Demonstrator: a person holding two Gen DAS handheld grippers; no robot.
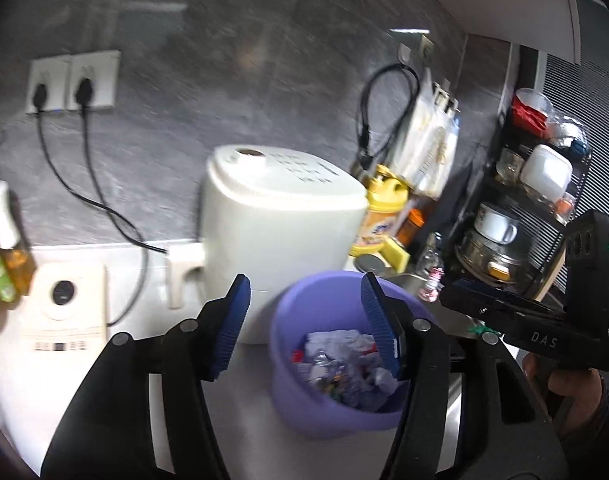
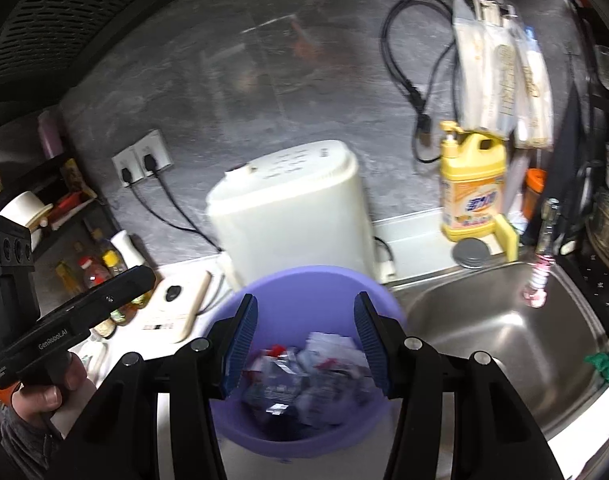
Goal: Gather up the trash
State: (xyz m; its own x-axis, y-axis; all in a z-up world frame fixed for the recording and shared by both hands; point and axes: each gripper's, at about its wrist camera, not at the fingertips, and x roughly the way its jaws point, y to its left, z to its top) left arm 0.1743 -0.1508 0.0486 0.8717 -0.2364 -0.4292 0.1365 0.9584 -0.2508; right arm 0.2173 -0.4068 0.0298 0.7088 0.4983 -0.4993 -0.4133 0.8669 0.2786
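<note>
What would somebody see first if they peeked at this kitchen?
Probably the round purple plastic basin on the counter, full of crumpled wrappers and paper trash, with both open grippers, left and right, above it. Behind it stands a tall cream-white appliance, and a yellow pump bottle of dish soap sits by the steel sink.

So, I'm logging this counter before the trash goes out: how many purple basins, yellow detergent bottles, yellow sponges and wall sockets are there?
Purple basin: 1
Yellow detergent bottle: 1
Yellow sponge: 1
Wall sockets: 2
Total: 5
</note>
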